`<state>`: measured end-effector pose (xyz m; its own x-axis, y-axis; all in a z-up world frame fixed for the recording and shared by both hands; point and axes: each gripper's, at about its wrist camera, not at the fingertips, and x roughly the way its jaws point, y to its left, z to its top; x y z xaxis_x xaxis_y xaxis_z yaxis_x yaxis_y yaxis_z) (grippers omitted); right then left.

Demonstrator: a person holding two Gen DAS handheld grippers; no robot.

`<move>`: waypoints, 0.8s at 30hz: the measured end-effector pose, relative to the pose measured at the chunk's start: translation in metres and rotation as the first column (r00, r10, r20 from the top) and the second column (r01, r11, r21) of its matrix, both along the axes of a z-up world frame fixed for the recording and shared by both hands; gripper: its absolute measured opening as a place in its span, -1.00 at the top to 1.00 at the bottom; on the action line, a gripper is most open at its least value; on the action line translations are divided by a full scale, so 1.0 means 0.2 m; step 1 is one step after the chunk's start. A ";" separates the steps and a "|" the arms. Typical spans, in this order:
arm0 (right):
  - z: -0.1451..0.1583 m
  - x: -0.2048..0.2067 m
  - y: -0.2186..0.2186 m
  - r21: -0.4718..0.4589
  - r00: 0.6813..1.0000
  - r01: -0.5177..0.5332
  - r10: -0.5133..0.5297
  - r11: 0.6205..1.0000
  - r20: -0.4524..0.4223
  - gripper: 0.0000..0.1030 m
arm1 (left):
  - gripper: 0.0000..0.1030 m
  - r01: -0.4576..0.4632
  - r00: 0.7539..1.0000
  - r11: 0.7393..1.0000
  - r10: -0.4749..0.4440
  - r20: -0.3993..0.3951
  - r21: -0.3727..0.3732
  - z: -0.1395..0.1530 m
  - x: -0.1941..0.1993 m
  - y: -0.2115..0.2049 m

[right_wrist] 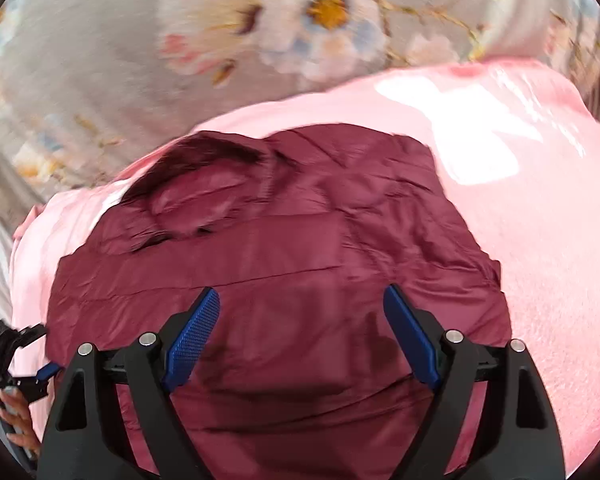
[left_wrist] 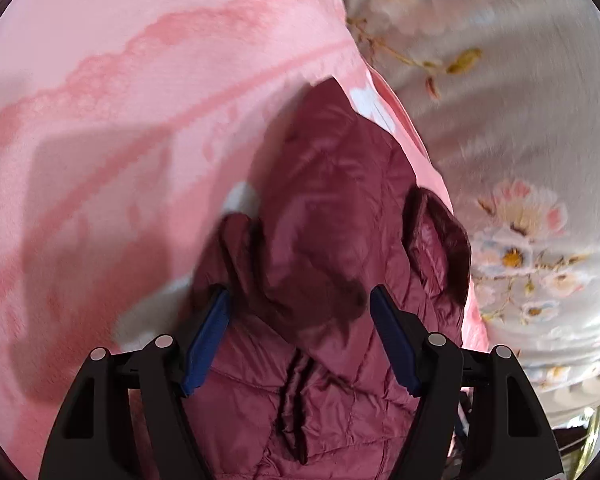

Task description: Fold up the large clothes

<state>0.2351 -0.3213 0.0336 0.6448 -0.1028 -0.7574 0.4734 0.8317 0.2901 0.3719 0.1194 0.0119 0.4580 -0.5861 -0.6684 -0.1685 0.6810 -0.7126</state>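
1. A maroon quilted jacket (right_wrist: pixel 284 264) lies on a pink blanket (right_wrist: pixel 540 264), which is spread over a grey floral bedcover (right_wrist: pixel 100 60).
2. In the right wrist view the jacket fills the middle and near part of the picture, with the pink blanket showing around it to the left, right and far side.
3. The jacket's collar (right_wrist: pixel 196 184), with its dark opening, lies at the far left of the garment in that view.
4. The right gripper (right_wrist: pixel 300 336) hangs over the near half of the jacket with its blue pads (right_wrist: pixel 192 344) spread wide; nothing sits between them and they grip nothing.
5. In the left wrist view the jacket (left_wrist: pixel 332 216) runs as a long narrow shape from near to far, its far tip on the pink blanket (left_wrist: pixel 120 100).
6. The floral bedcover (left_wrist: pixel 520 120) lies to the right of the blanket there.
7. The left gripper (left_wrist: pixel 298 340) has its pads (left_wrist: pixel 208 340) spread apart, straddling the near part of the jacket; whether the pads touch the fabric cannot be told, but they do not pinch it.
8. At the left edge of the right wrist view, a hand (right_wrist: pixel 16 424) holds the left gripper's handle.
9. Both views are blurred.
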 end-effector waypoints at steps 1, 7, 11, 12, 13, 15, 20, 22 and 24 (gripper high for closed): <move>-0.03 0.02 -0.01 0.025 1.000 -0.020 0.020 0.999 -0.019 -0.58 | -0.34 -0.004 1.000 1.000 0.004 -0.004 -0.009 0.00 0.01 0.01; -0.11 0.09 -0.02 0.097 0.995 -0.087 0.092 0.992 -0.048 0.93 | -0.30 -0.004 0.999 0.999 0.003 -0.036 -0.041 -0.03 0.08 -0.03; 0.11 0.02 -0.07 0.119 0.989 -0.124 0.114 0.985 0.090 0.97 | 0.08 0.006 0.999 1.000 -0.005 -0.037 0.027 -0.02 0.13 -0.06; 0.21 -0.02 -0.07 0.104 0.982 -0.136 0.121 0.985 0.142 0.97 | 0.12 0.001 0.999 0.999 0.001 -0.038 0.052 -0.01 0.14 -0.06; 0.28 -0.05 -0.08 0.092 0.976 -0.147 0.129 0.985 0.175 0.98 | 0.15 -0.001 0.999 0.998 0.003 -0.040 0.066 -0.01 0.15 -0.06; 0.38 -0.10 -0.10 0.064 0.968 -0.152 0.136 0.986 0.211 0.98 | 0.16 -0.001 0.999 0.998 0.004 -0.043 0.067 -0.01 0.16 -0.07; 0.42 -0.12 -0.18 0.035 0.976 -0.119 0.111 0.992 0.185 0.98 | 0.34 0.000 0.999 0.996 0.003 -0.035 0.087 0.00 0.18 -0.10; 0.37 -0.13 -0.22 0.046 0.982 -0.112 0.103 0.993 0.158 0.98 | 0.69 -0.007 1.000 0.994 0.009 -0.020 0.111 0.02 0.17 -0.10; 0.30 -0.12 -0.23 0.047 0.986 -0.118 0.112 0.992 0.127 0.98 | 1.00 -0.003 1.000 0.987 0.001 0.011 0.158 0.05 0.15 -0.11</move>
